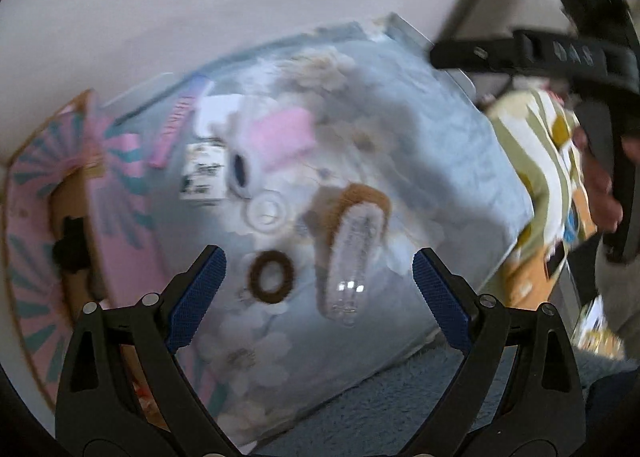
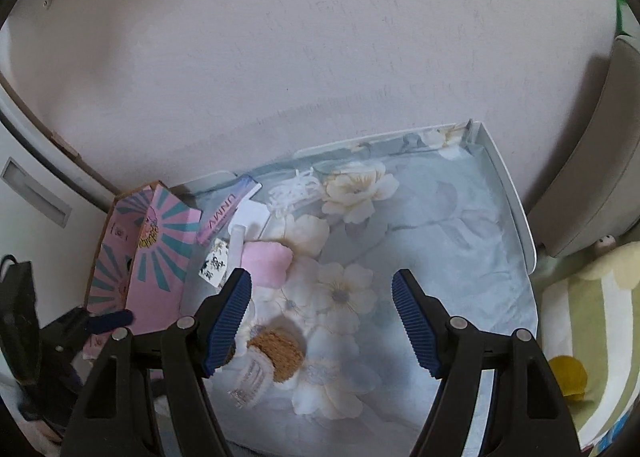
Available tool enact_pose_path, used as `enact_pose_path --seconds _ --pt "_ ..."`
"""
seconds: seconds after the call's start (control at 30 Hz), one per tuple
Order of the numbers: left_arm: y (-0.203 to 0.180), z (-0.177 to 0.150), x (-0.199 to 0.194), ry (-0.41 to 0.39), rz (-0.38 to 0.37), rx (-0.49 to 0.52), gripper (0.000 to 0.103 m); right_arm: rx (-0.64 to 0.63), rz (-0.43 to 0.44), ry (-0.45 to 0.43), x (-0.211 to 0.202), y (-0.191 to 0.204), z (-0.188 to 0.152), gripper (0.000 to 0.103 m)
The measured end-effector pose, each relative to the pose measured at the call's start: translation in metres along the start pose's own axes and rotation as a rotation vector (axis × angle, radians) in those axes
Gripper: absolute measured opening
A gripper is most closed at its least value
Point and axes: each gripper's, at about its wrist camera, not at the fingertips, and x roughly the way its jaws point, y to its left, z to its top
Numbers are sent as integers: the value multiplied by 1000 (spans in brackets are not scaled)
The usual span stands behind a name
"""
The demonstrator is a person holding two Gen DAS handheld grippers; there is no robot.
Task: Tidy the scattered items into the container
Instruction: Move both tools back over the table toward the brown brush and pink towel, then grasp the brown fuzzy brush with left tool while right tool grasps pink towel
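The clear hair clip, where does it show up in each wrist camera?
Left wrist: clear hair clip just above centre between the open fingers.
Right wrist: clear hair clip low left, beside the left finger.
Shared landmark: brown knitted pad under its end.

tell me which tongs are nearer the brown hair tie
Left. The brown hair tie lies just ahead of the open left tongs, beside the left finger. The right tongs hover open over the flowered cloth, where the tie isn't clearly visible.

Right of the floral cloth (image 2: 460, 225): striped green-and-white fabric (image 2: 600, 321), yellow piece (image 2: 568, 377), grey cushion (image 2: 600, 161). Behind: white wall (image 2: 320, 37).
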Motion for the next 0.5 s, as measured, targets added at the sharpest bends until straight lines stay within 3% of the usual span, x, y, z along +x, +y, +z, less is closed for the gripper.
enact_pose_path --seconds 0.23,0.5 --pt "-22 -4 36 12 -37 123 94 -254 73 92 40 21 9 69" --pt "-34 -5 69 1 -68 166 94 -555 202 222 100 36 20 69"
